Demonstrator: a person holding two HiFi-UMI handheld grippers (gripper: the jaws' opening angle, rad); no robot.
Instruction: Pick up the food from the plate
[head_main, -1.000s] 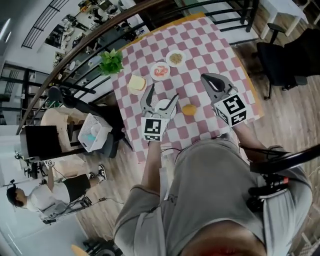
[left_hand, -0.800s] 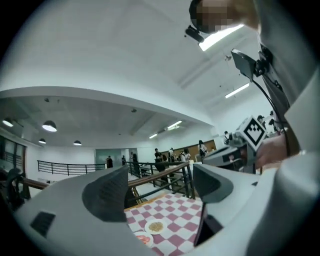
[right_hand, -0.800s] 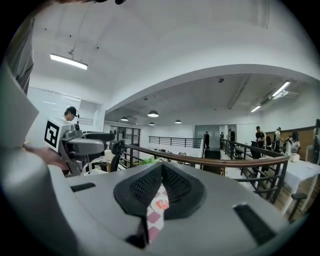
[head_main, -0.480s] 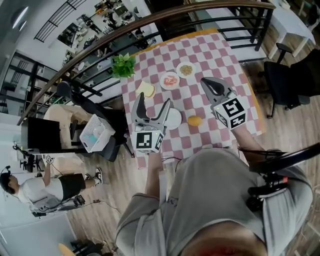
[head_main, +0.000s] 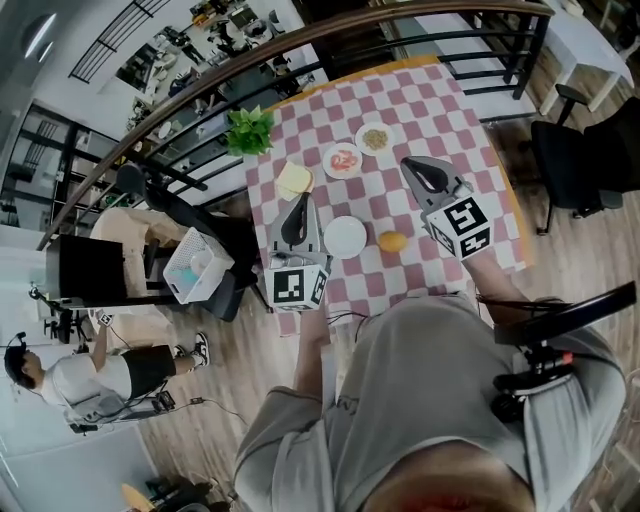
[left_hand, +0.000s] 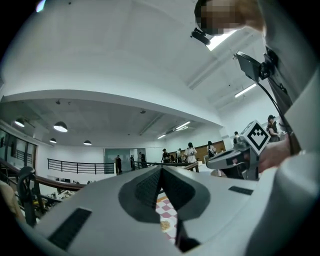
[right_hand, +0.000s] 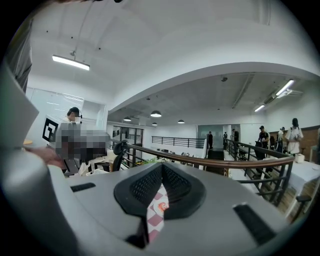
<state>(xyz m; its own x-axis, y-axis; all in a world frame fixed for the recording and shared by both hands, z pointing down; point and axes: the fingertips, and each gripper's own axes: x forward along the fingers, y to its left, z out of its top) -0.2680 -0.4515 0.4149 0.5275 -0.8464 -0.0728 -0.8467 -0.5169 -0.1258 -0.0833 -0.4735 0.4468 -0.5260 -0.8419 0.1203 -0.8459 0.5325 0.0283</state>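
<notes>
Jaws pressed together and empty, the left gripper (head_main: 299, 205) hovers near the table's (head_main: 420, 100) left edge. The orange food piece (head_main: 392, 241) lies beside the bare white plate (head_main: 345, 237), toward the shut right gripper (head_main: 412, 165).

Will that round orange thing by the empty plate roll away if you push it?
Probably a little: the round orange thing looks domed and sits loose on the checked cloth, not on the empty plate. The cloth would likely slow it. It looks smaller than the plate, so probably light.
</notes>
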